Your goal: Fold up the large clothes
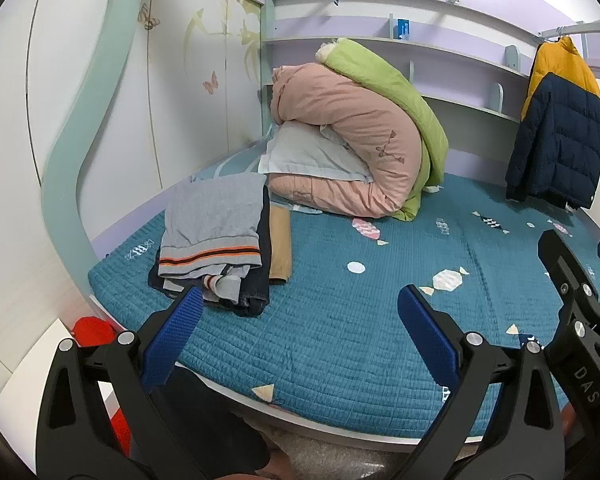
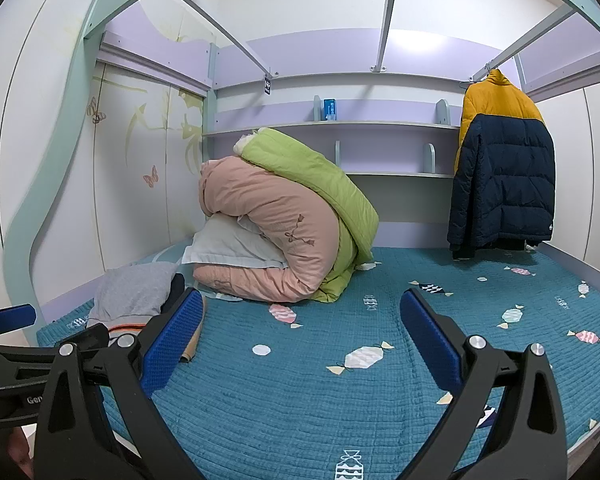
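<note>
A stack of folded clothes (image 1: 220,236), grey top with orange and black stripes over dark garments, lies on the left of the teal bed cover (image 1: 340,340). In the right wrist view the same folded stack (image 2: 134,292) sits at the left. A navy and yellow puffer jacket (image 1: 560,128) hangs on a rail at the far right, as the puffer jacket (image 2: 504,168) also shows from the right wrist. My left gripper (image 1: 298,308) is open above the bed's near edge, holding nothing. My right gripper (image 2: 302,312) is open too, over bare cover.
A rolled pink and green duvet (image 1: 360,132) with a pale pillow (image 1: 312,156) fills the back of the bed. A tan rolled item (image 1: 280,248) lies beside the stack. Wardrobe doors (image 1: 172,80) stand left; shelves (image 2: 332,124) run along the back wall. A red object (image 1: 94,330) sits below left.
</note>
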